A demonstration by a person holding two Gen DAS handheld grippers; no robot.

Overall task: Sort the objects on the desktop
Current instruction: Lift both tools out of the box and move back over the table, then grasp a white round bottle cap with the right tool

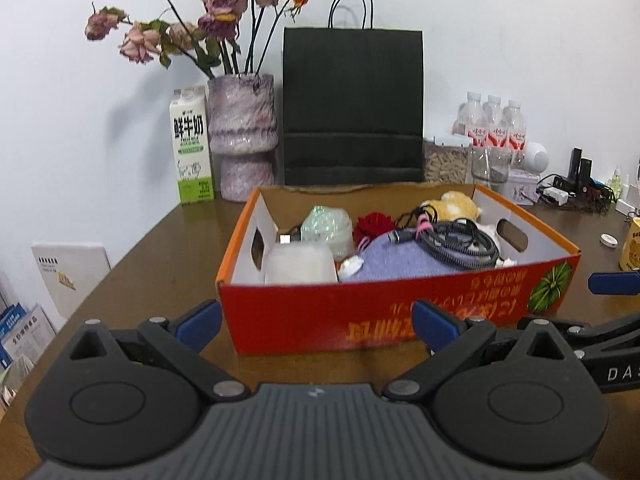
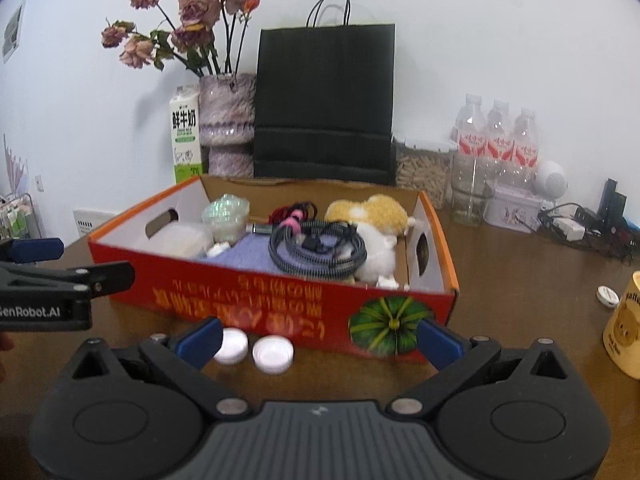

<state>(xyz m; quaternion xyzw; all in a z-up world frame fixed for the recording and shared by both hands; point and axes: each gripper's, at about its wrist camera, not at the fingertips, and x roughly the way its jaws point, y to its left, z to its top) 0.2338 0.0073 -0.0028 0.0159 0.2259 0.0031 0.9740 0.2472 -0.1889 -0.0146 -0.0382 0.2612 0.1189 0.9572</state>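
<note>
A red and orange cardboard box (image 1: 304,312) (image 2: 256,300) stands on the brown table. It holds a coiled grey cable (image 1: 464,244) (image 2: 316,252), a purple cloth (image 1: 400,264), a white tub (image 1: 300,264), a glittery jar (image 1: 326,226) (image 2: 226,216), a yellow and white plush toy (image 2: 372,216) and a red flower (image 1: 374,224). Two white round lids (image 2: 272,354) lie on the table in front of the box. My left gripper (image 1: 318,322) is open and empty before the box. My right gripper (image 2: 318,338) is open and empty, just above the lids.
Behind the box stand a milk carton (image 1: 192,148), a vase of dried roses (image 1: 242,132), a black paper bag (image 1: 352,104), a jar of pellets (image 2: 420,172), a glass (image 2: 470,196) and water bottles (image 2: 496,136). A yellow cup (image 2: 624,336), a small white cap (image 2: 607,297) and cables (image 2: 580,232) lie right.
</note>
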